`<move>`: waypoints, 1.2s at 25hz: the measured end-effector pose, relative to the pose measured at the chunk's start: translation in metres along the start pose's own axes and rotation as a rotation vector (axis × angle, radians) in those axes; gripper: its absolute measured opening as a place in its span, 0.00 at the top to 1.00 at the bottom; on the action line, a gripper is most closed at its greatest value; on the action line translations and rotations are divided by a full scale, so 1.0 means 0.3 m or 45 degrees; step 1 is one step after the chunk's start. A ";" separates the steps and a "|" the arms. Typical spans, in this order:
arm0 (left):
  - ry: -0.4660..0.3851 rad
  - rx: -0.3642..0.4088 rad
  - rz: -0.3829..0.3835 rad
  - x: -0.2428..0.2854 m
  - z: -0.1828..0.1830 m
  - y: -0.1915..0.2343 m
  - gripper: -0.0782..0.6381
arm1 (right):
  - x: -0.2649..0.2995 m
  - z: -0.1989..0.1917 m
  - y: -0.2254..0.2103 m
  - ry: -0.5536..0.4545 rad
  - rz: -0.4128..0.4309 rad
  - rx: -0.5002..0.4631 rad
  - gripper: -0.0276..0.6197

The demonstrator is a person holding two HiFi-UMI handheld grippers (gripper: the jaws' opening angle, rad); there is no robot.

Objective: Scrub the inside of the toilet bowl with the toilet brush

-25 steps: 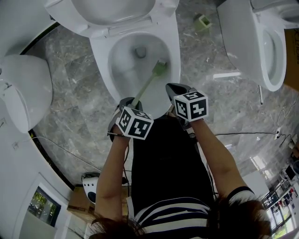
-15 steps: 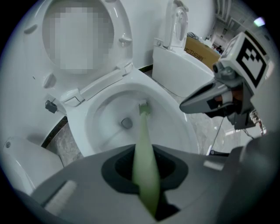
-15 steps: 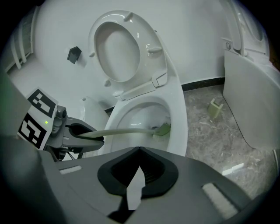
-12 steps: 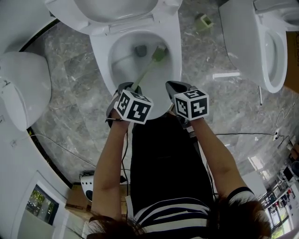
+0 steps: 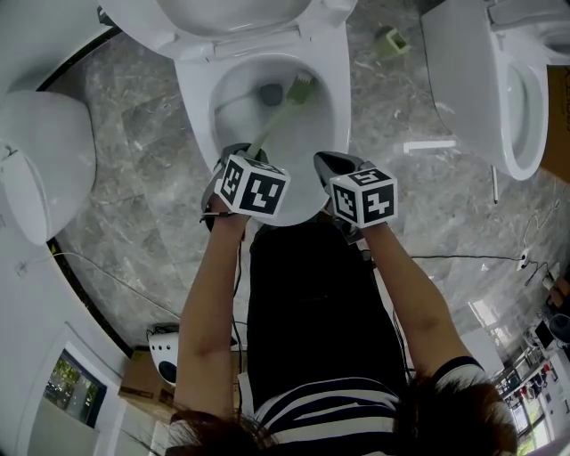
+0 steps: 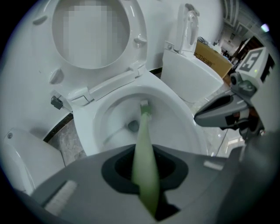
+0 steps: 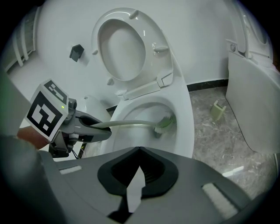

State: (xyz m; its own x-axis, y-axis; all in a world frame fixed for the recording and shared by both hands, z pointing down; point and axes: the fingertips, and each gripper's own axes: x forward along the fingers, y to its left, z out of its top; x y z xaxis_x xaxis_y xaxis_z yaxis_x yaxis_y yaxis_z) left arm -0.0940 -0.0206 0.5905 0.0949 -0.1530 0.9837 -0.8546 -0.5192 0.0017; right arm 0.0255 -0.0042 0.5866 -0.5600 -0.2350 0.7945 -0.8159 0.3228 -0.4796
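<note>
The white toilet bowl (image 5: 331,107) stands open in front of me, with its seat and lid (image 5: 223,13) raised. A pale green toilet brush (image 5: 301,89) has its head against the bowl's far right inner wall, near the drain hole (image 5: 270,92). My left gripper (image 5: 239,158) is shut on the brush handle (image 6: 145,166) just above the near rim. In the right gripper view the brush head (image 7: 165,124) touches the bowl's inner wall. My right gripper (image 5: 335,166) hovers over the near right rim, shut and holding nothing.
A second toilet (image 5: 503,89) stands at the right and another white fixture (image 5: 40,169) at the left. On the marble floor lie a small green holder (image 5: 389,41), a white strip (image 5: 432,144) and thin cables (image 5: 463,258). A cardboard box (image 6: 213,56) sits behind.
The brush head has slid from the bowl's near right side up toward the far wall by the drain. My left gripper moved forward with it; the right gripper stayed put.
</note>
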 end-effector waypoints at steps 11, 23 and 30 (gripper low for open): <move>-0.056 0.002 0.059 -0.035 -0.020 0.071 0.89 | 0.004 -0.025 0.026 0.015 0.006 -0.009 0.96; -0.108 0.075 0.122 -0.056 0.014 0.115 0.89 | 0.004 -0.021 0.046 0.013 0.010 -0.050 0.96; -0.074 0.078 0.198 -0.074 -0.002 0.195 0.89 | 0.005 -0.031 0.054 0.024 0.009 -0.062 0.96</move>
State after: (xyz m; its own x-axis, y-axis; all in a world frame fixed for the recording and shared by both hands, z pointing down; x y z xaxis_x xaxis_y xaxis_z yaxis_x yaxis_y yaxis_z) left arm -0.1465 -0.0470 0.5688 -0.0049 -0.2828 0.9592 -0.8290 -0.5353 -0.1621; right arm 0.0127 0.0094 0.5835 -0.5624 -0.2156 0.7982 -0.8038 0.3689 -0.4667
